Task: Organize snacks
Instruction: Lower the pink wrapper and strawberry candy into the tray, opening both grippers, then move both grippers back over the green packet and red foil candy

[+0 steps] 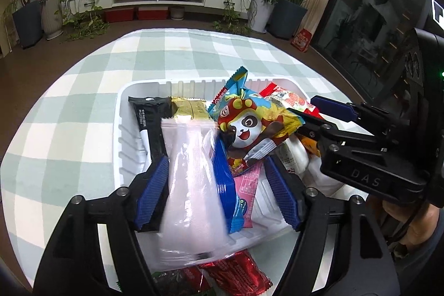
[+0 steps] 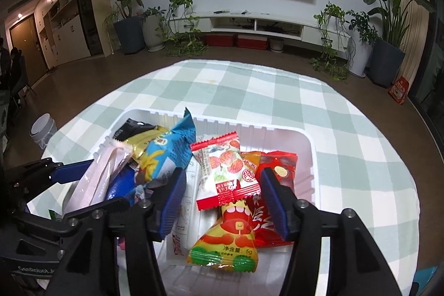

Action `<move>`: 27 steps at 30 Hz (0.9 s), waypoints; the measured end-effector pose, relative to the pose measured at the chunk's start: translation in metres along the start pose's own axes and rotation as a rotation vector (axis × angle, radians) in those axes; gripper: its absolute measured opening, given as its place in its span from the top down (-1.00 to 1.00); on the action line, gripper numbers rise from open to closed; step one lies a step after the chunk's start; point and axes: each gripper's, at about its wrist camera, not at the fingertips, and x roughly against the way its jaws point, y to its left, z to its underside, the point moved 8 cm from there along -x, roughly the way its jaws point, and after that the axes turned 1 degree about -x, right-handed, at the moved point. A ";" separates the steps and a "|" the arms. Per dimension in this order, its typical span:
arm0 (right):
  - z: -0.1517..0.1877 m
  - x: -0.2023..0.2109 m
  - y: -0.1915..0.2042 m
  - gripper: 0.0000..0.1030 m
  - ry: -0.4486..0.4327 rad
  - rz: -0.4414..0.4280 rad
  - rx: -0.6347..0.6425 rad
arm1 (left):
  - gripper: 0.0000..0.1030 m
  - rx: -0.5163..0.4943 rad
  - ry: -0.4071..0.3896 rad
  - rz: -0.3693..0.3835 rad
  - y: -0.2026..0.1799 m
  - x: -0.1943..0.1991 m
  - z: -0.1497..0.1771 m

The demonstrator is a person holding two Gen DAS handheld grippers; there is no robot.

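While both pairs of tongs hover over the white tray (image 1: 122, 129), the left wrist view shows the left gripper (image 1: 219, 190) spread wide, its blue pads (image 1: 155, 193) clear of everything. A translucent white packet (image 1: 191, 185) lies between them, blurred and gripped by nothing, with a blue wrapper (image 1: 224, 185) just at its 3 o'clock. The panda packet (image 1: 249, 129) sits toward 1 o'clock of the tongs. The right gripper (image 1: 305, 113) reaches in from 3 o'clock.

In the right wrist view, the right gripper (image 2: 222, 199) also stands released. The red-and-white strawberry sachet (image 2: 224, 171) lies between its pads, touching neither, atop a yellow-and-red candy bag (image 2: 230, 240). A red packet (image 2: 277, 168) rests at 2 o'clock, a blue-and-yellow pouch (image 2: 166, 149) at 10 o'clock. The tray sits on a checked cloth (image 2: 347, 143).
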 end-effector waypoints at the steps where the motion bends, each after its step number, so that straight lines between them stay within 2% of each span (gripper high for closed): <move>1: -0.001 0.003 0.000 -0.20 -0.006 0.000 0.000 | -0.38 -0.001 -0.005 0.000 0.000 0.003 0.000; 7: -0.007 0.023 -0.005 -0.30 -0.049 -0.004 -0.016 | -0.48 0.021 -0.061 -0.006 0.004 0.033 0.000; 10: -0.009 0.037 -0.007 -0.32 -0.078 -0.013 -0.031 | -0.81 0.069 -0.114 -0.034 0.019 0.061 0.003; 11: -0.008 0.041 -0.007 -0.33 -0.085 -0.019 -0.034 | -0.85 0.085 -0.125 -0.048 0.025 0.069 0.007; 15: 0.000 0.057 0.002 -0.35 -0.088 -0.068 -0.056 | -0.89 0.134 -0.104 -0.105 0.042 0.087 0.034; 18: 0.014 0.065 0.017 -0.35 -0.066 -0.111 -0.064 | -0.89 0.142 -0.043 -0.144 0.048 0.089 0.063; 21: 0.037 0.073 0.042 -0.35 -0.024 -0.179 -0.061 | -0.89 0.103 -0.016 -0.108 0.044 0.092 0.076; 25: 0.075 0.072 0.073 -0.35 0.059 -0.246 -0.036 | -0.89 -0.051 0.012 -0.081 0.033 0.093 0.078; 27: 0.089 0.066 0.083 -0.34 0.093 -0.241 -0.007 | -0.89 -0.138 0.044 -0.087 0.029 0.087 0.082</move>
